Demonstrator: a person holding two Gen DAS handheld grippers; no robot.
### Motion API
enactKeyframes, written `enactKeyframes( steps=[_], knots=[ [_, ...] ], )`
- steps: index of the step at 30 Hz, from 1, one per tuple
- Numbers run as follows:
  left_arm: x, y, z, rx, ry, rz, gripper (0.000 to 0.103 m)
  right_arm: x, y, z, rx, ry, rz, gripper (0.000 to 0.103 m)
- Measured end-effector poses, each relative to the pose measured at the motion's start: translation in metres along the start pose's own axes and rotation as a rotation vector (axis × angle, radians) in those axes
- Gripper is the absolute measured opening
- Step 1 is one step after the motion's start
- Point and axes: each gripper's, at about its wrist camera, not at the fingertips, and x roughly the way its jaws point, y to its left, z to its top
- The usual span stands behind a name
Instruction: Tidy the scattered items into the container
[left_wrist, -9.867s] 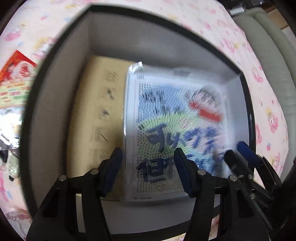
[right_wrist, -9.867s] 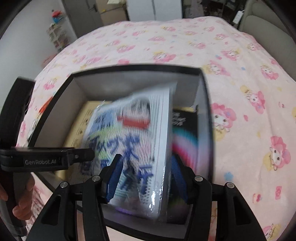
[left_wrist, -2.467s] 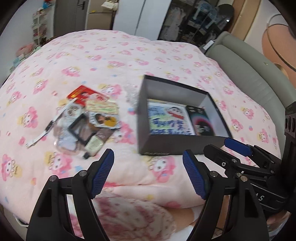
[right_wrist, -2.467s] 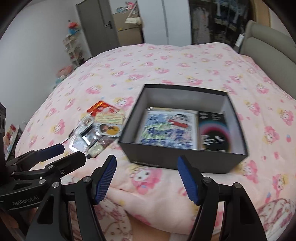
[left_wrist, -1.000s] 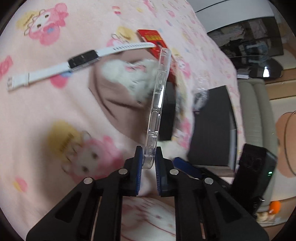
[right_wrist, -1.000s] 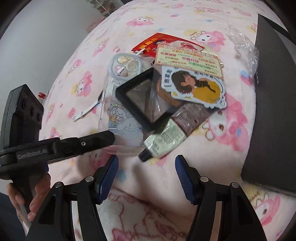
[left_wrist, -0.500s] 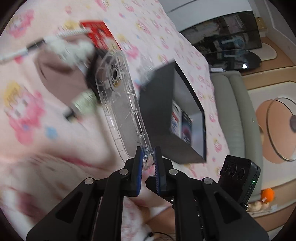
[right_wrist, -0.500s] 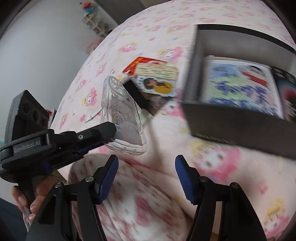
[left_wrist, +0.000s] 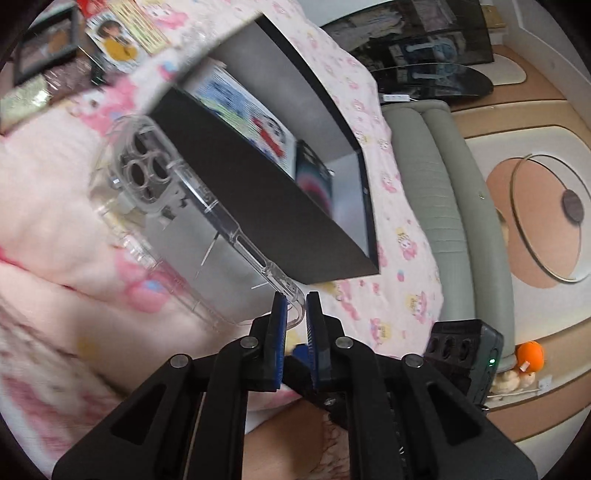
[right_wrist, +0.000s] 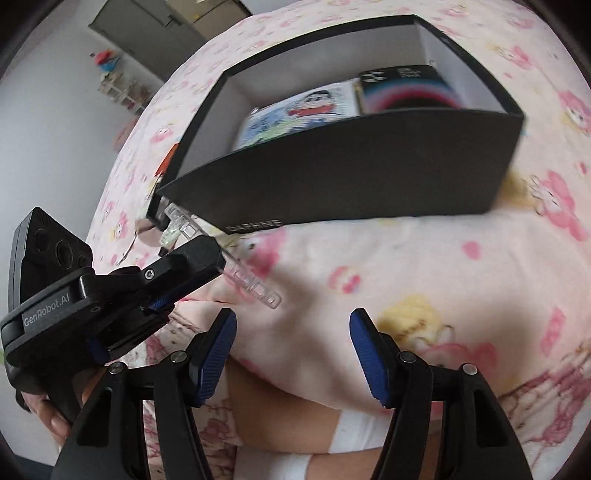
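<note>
Blue-padded, my left gripper (left_wrist: 294, 314) pinches one corner of the clear phone case (left_wrist: 173, 206), which hangs in the air above the pink bedspread (left_wrist: 55, 229), just in front of the near wall of the black box (left_wrist: 266, 221). My right gripper (right_wrist: 293, 347) has its fingers spread wide with nothing between them; it hovers over the bedspread, near the same wall. Inside the box I see a cartoon booklet (right_wrist: 295, 107) and, beside it, a black packet with a coloured arc (right_wrist: 406, 90). Farther, left of the box, more items lie on the bedspread: a black frame (left_wrist: 44, 44), a character card (left_wrist: 114, 48), a small tube (left_wrist: 24, 101).
</note>
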Motion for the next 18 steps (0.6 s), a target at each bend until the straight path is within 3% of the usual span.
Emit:
enactKeyframes(
  steps=[4,9,12,18],
  knots=[
    [0.025,-0.015,0.007,0.025,0.038,0.008,0.008,-0.002,-0.01,-0.001,0.026,-0.007,0.008,0.061],
    [0.025,-0.04,0.019,0.088,0.01,-0.038,0.009,-0.027,-0.014,0.012,0.047,-0.135,-0.073,0.061],
    [0.022,-0.03,0.009,0.098,0.003,-0.021,0.009,-0.034,-0.021,0.013,0.035,-0.151,-0.109,0.061],
    [0.03,0.011,-0.014,0.018,0.07,0.019,0.008,-0.021,-0.041,-0.003,0.117,-0.085,-0.15,0.061]
  ],
)
